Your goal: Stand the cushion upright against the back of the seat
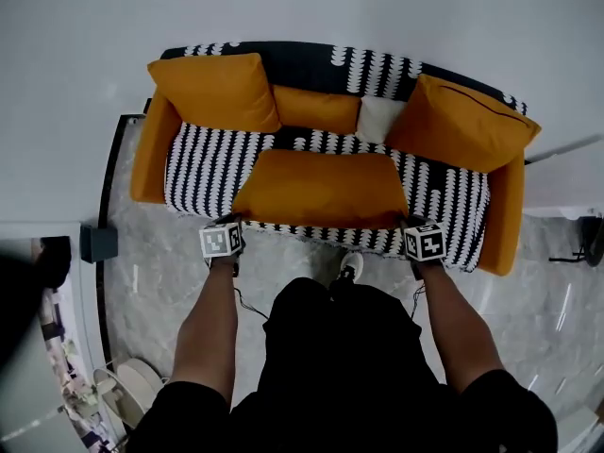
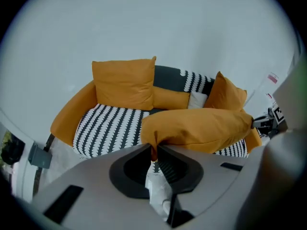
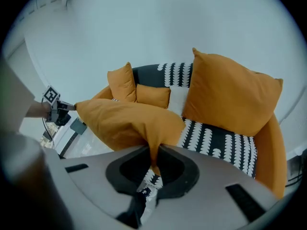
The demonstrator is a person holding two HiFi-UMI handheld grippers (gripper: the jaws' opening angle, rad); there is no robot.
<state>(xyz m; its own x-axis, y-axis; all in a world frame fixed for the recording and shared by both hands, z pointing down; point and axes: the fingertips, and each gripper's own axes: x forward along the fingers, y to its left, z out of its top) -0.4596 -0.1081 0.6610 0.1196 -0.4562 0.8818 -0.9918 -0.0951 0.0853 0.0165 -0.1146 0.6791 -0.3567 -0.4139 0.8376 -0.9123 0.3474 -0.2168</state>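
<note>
Jaws of left gripper (image 2: 154, 148) and right gripper (image 3: 154, 153) pinch cushion (image 1: 321, 189) corners.

Black clothes (image 1: 349, 366); black-white marker cube (image 1: 222, 241) atop left gripper (image 1: 233, 221), right gripper (image 1: 408, 225).

I looked steeply down from above the left gripper (image 1: 234, 223) and right gripper (image 1: 411, 225). Their cameras faced close along the jaws. All views shared the sofa (image 1: 203, 168) ahead.

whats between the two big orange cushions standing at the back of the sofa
A small orange cushion and a white cushion sit side by side against the sofa back. The head view shows this best.
</note>
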